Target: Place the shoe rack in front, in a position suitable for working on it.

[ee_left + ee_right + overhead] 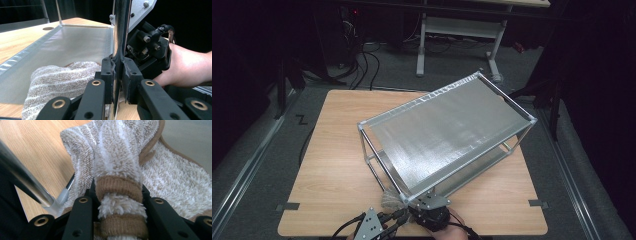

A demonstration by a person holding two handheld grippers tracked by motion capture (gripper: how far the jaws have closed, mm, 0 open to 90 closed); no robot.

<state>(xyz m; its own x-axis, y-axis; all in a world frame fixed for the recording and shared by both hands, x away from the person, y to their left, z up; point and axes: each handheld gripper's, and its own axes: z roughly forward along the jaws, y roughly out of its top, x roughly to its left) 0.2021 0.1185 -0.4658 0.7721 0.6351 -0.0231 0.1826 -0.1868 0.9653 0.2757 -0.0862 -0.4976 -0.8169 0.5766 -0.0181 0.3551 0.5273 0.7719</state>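
Observation:
A chrome rack [447, 132] with a flat grey top shelf stands skewed on the wooden table [337, 165]. My left gripper [117, 72] is shut on the rack's near corner post [120, 35]. In the high view the left gripper [384, 220] sits at the table's front edge below that corner. A beige and white towel [117, 157] lies bunched at the foot of the post, partly on the lower shelf [75, 40]. My right gripper [117, 195] is shut on a fold of the towel. The towel [389, 199] and right gripper [429, 212] lie under the rack's near corner.
The rack covers the table's middle and right, and its far corner overhangs the back edge. Bare wood shows along the left side and front. A white desk frame [457, 35] and cables lie on the floor beyond. A hand [190, 67] holds the right gripper close beside the post.

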